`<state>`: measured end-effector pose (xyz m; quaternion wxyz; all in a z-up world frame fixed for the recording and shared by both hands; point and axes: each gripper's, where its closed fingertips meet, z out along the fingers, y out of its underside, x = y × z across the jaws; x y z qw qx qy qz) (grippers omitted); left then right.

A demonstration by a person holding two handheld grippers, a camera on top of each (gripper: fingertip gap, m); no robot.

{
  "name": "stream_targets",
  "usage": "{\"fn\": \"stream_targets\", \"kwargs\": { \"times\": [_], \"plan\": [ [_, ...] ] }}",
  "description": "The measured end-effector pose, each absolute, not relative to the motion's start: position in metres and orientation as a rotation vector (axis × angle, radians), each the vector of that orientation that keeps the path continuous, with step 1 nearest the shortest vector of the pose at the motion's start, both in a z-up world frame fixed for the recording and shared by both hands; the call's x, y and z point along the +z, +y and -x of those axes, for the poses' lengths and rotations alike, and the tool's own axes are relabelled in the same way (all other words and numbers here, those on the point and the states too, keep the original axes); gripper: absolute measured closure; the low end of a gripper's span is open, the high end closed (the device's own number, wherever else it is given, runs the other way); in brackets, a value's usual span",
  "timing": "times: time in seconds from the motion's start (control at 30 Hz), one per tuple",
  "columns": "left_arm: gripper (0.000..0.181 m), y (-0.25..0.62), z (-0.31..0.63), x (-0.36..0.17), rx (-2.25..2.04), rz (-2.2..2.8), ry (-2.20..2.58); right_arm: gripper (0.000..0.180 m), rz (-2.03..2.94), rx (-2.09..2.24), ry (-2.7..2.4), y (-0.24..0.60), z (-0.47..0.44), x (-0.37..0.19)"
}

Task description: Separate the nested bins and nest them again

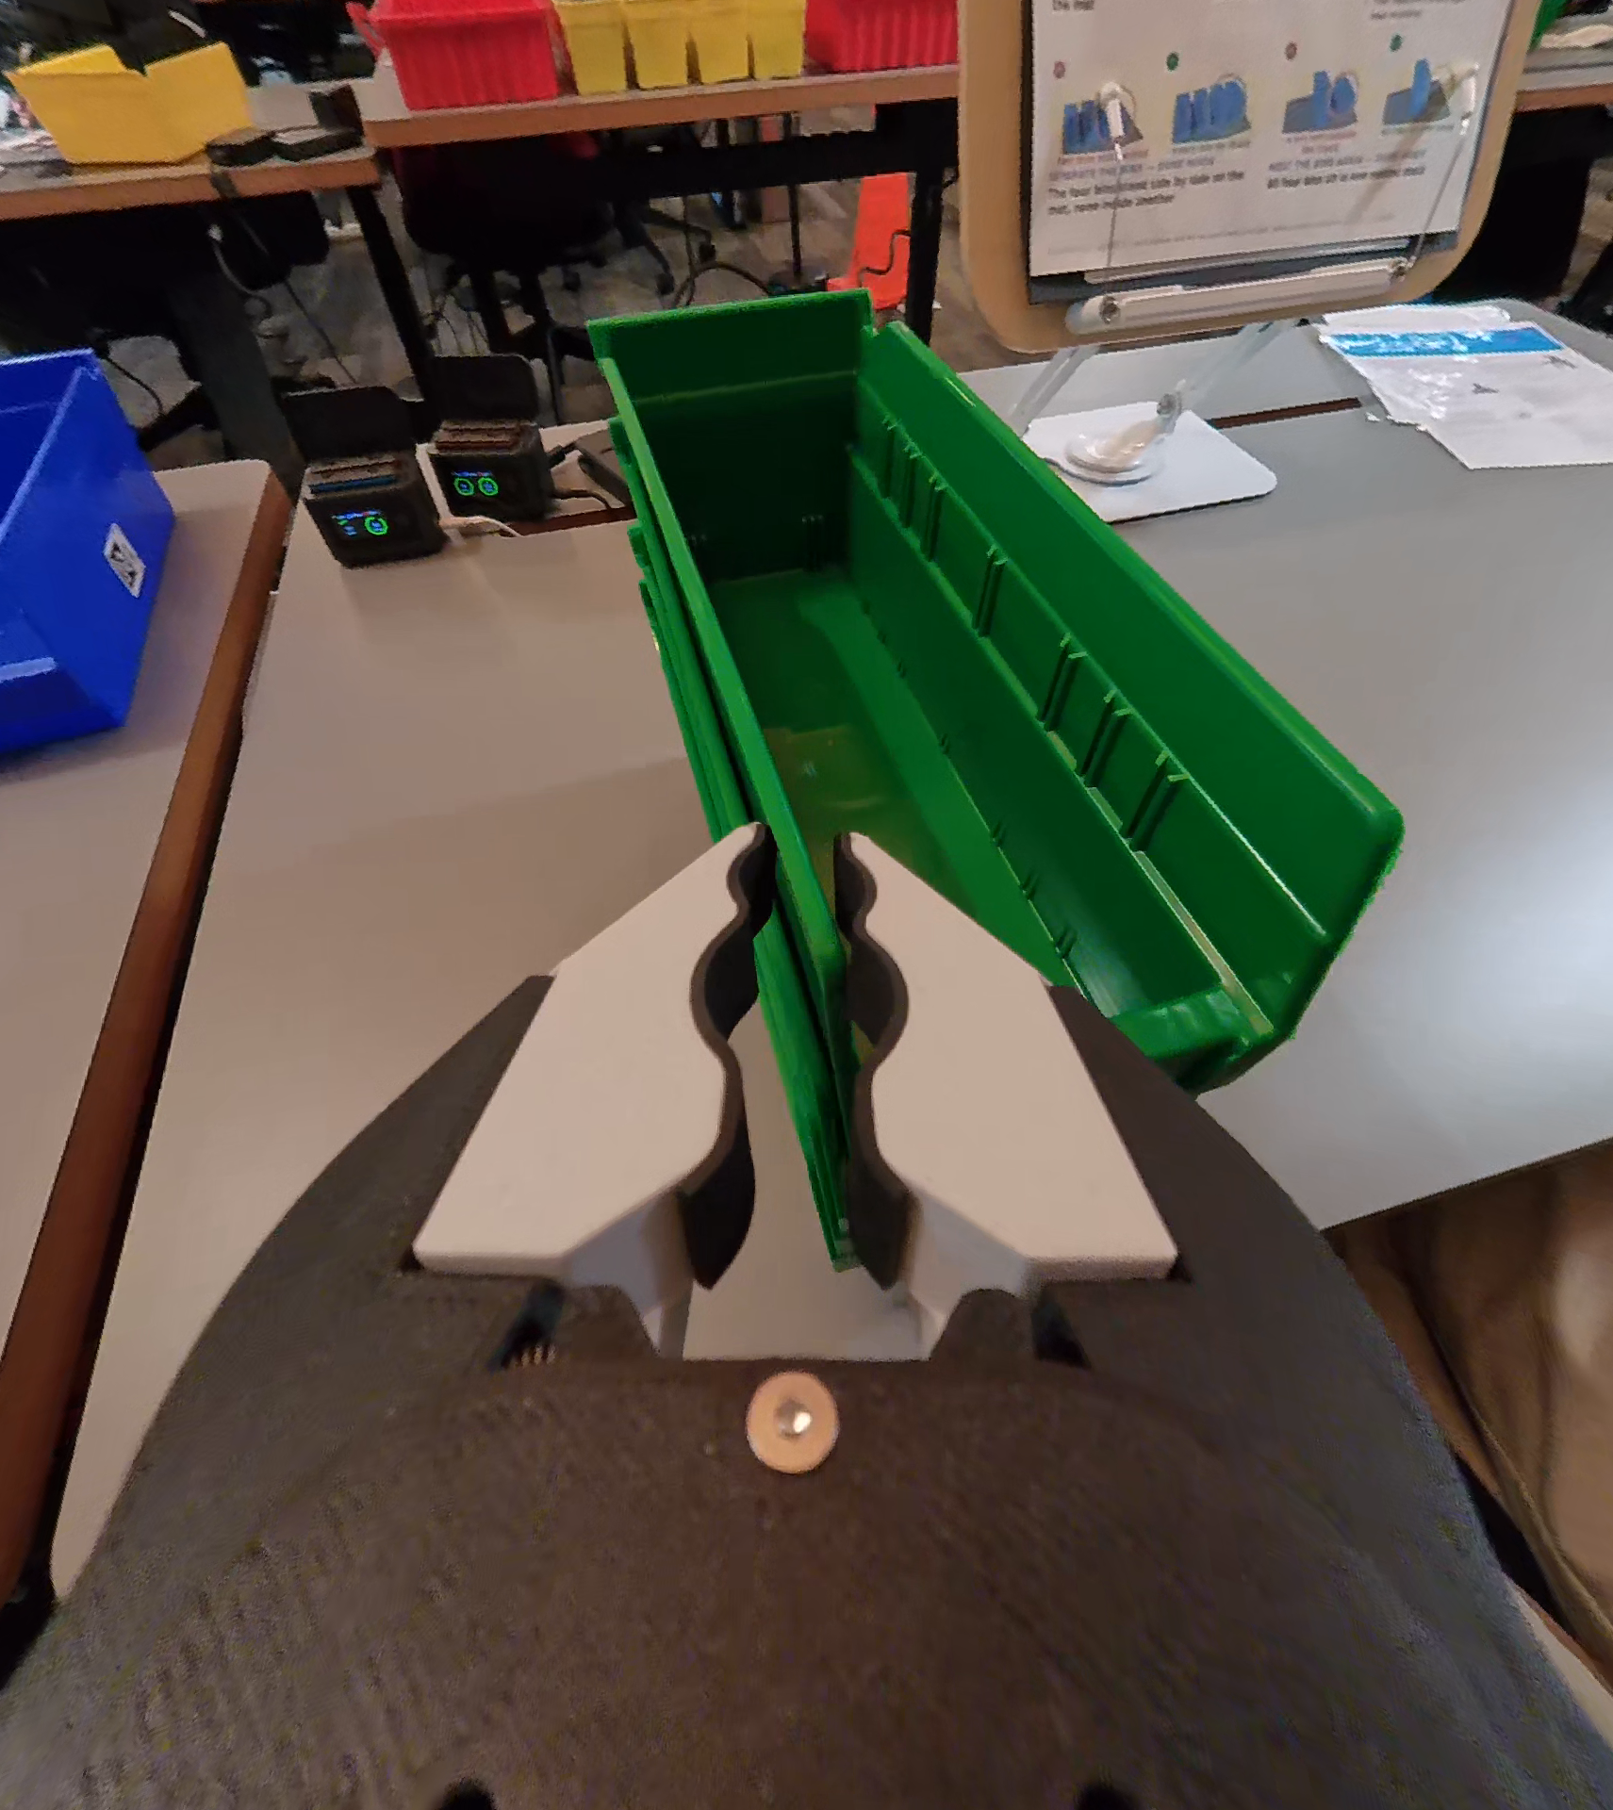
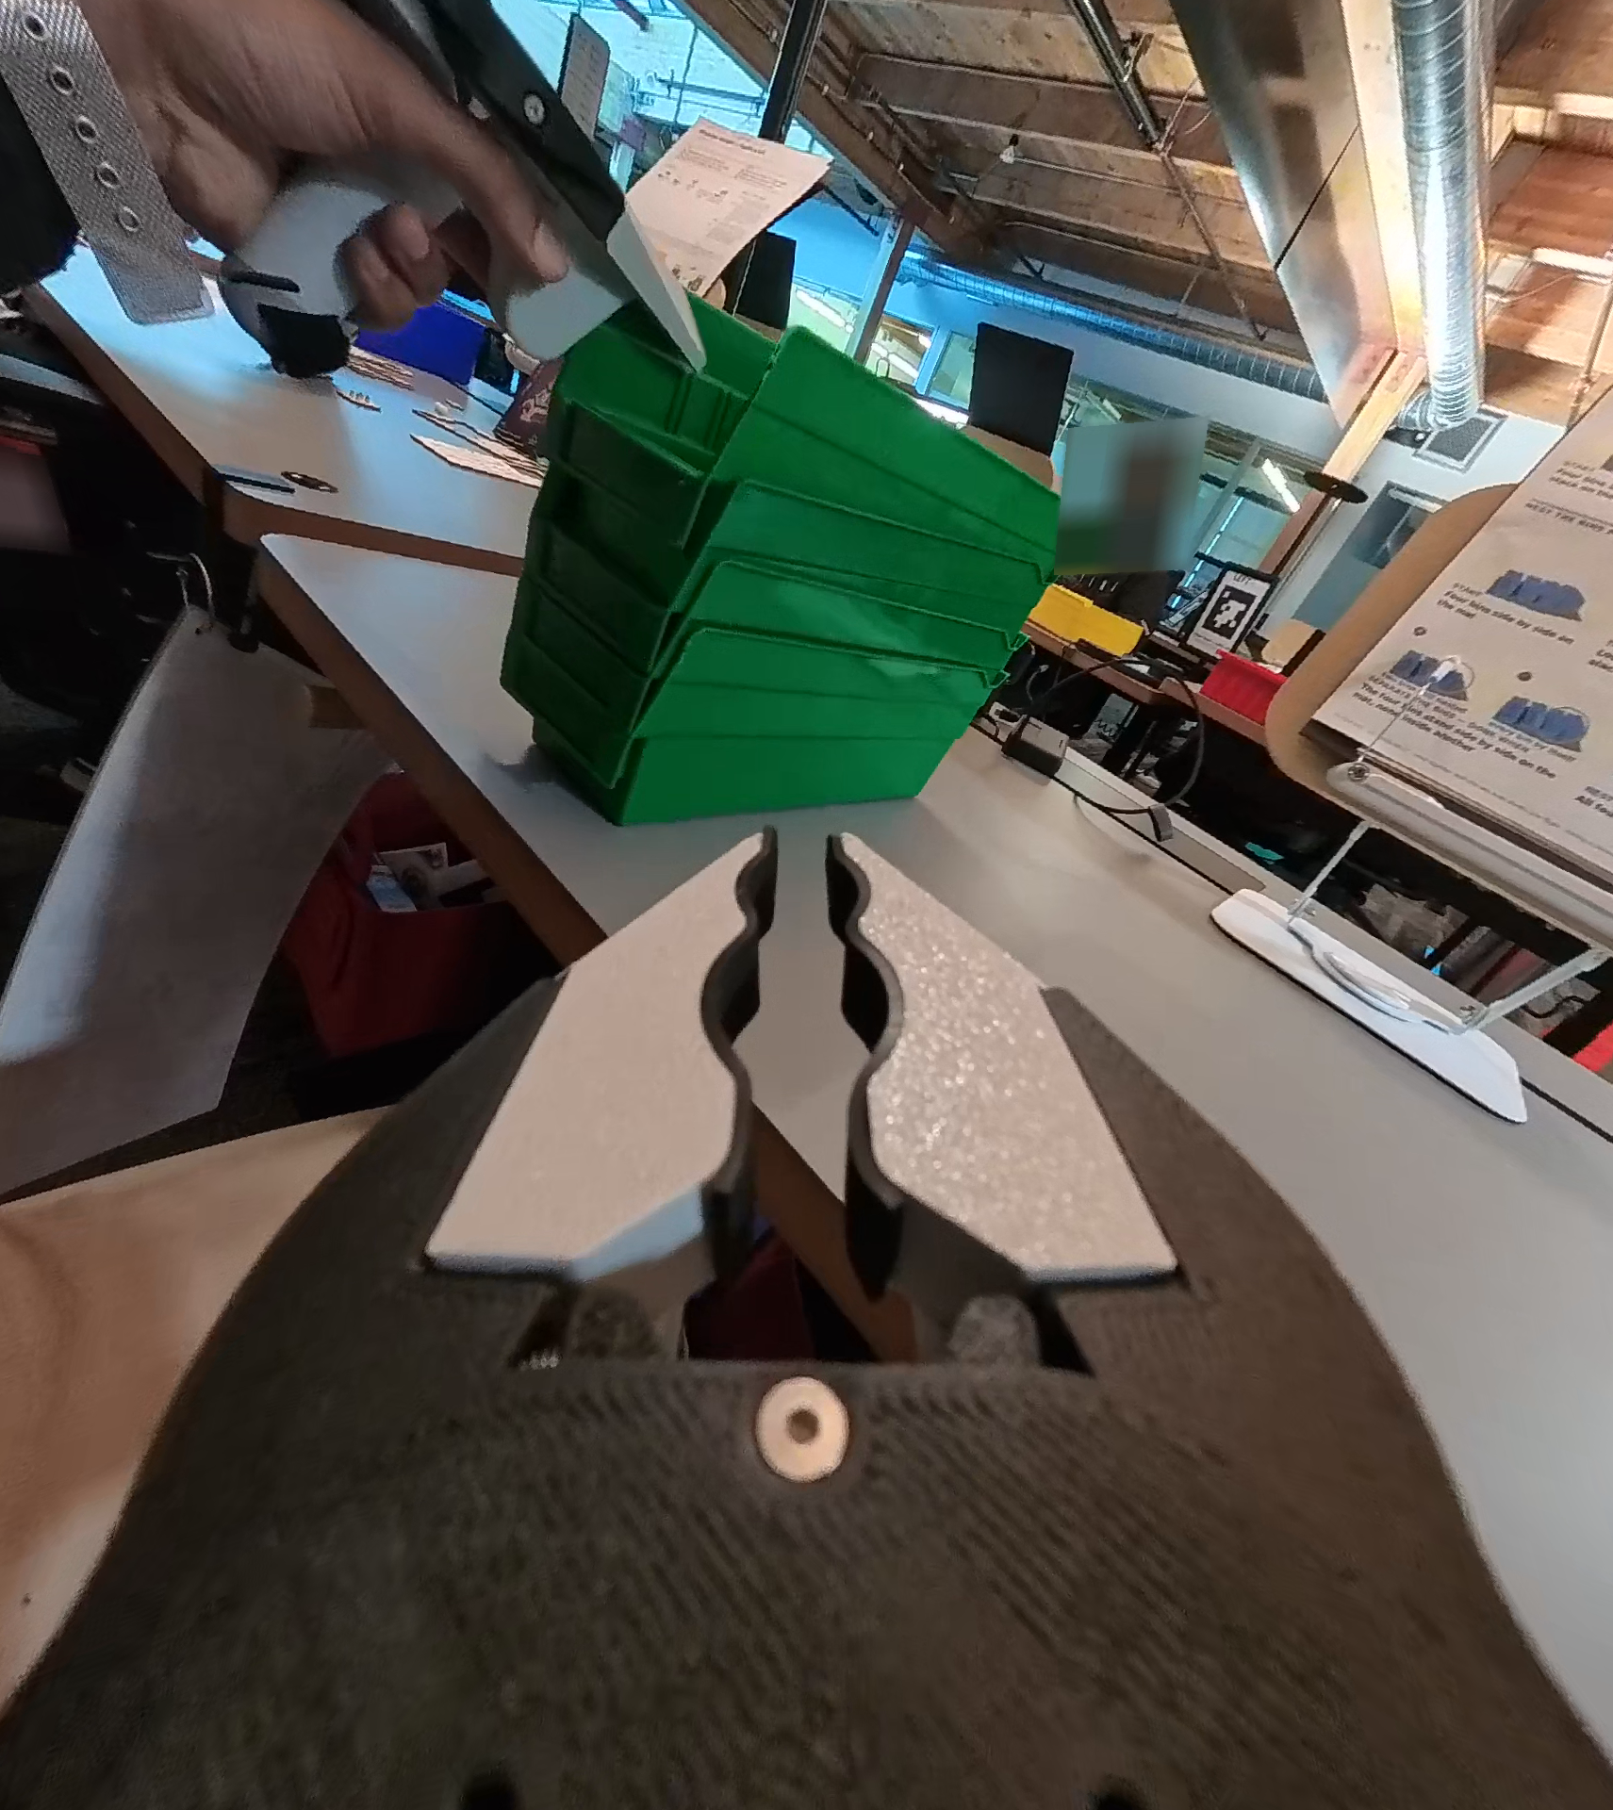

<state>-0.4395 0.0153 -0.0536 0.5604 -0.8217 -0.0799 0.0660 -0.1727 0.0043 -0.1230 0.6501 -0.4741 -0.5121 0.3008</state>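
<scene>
A stack of several nested green bins (image 2: 783, 607) stands on the grey table (image 2: 1174, 1028) near its left edge. In the left wrist view I look down into the top bin (image 1: 978, 686). My left gripper (image 1: 802, 842) is shut on that bin's left wall, at the near end. It also shows in the right wrist view (image 2: 675, 323), held by a hand and coming down onto the top of the stack. My right gripper (image 2: 800, 847) is low over the table just in front of the stack, its jaws almost together with nothing between them.
A blue bin (image 1: 19, 548) sits on the neighbouring table to the left. Two black charger boxes (image 1: 371, 500) stand behind the stack. An instruction board on a stand (image 1: 1253, 147) and loose papers (image 1: 1517, 392) are at the right. The table edge (image 2: 449, 744) runs close by the stack.
</scene>
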Motion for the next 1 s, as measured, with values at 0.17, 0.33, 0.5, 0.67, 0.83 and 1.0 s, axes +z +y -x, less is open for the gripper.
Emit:
{"fn": "stream_targets", "kwargs": {
  "times": [0.17,0.33,0.5,0.67,0.83,1.0],
  "plan": [
    [0.167,0.019,0.437,-0.049,0.089,1.891,-0.217,0.171,1.082,0.679,-1.170,0.005,0.173,-0.125],
    [0.142,0.025,0.437,-0.045,-0.029,1.819,-0.298,0.170,1.087,0.677,-1.172,0.006,0.173,-0.126],
    [0.137,0.026,0.437,-0.050,-0.037,1.842,-0.312,0.170,1.090,0.677,-1.173,0.007,0.173,-0.126],
    [0.147,0.028,0.436,-0.061,0.012,1.896,-0.302,0.170,1.091,0.676,-1.176,0.007,0.174,-0.127],
    [0.161,0.031,0.438,-0.062,0.063,1.884,-0.317,0.170,1.091,0.680,-1.178,0.006,0.175,-0.127],
    [0.176,0.028,0.446,-0.058,0.094,1.828,-0.379,0.170,1.088,0.685,-1.185,0.005,0.176,-0.128]
  ]
}}
